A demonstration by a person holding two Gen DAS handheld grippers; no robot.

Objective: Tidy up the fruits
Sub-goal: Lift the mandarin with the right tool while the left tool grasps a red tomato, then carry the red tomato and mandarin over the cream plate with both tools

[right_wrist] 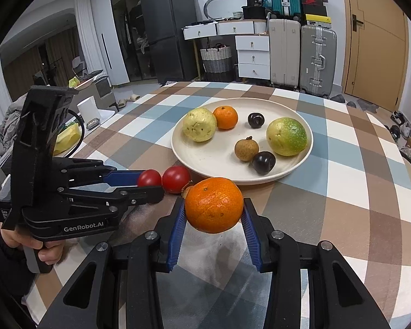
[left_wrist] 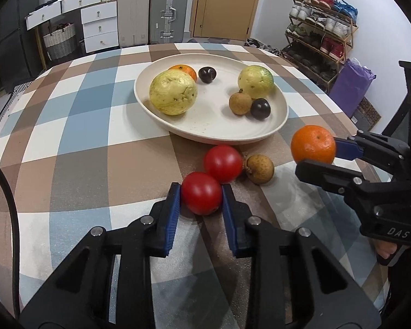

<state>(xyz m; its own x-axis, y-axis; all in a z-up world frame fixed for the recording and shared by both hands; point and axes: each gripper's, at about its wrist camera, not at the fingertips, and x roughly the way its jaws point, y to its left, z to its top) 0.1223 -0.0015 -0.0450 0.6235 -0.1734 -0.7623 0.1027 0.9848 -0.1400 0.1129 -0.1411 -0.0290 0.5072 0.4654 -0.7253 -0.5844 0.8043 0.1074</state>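
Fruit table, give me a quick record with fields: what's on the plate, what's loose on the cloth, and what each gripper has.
plate: two guavas, one mandarin, two dark plums, one longan
loose on tablecloth: red tomato, longan
left gripper: shut on near tomato, which sits on the cloth
right gripper: shut on held mandarin, short of the plate

"GenRobot.AI" on left gripper (right_wrist: 150, 189); seemingly "DAS" on right gripper (left_wrist: 319, 155).
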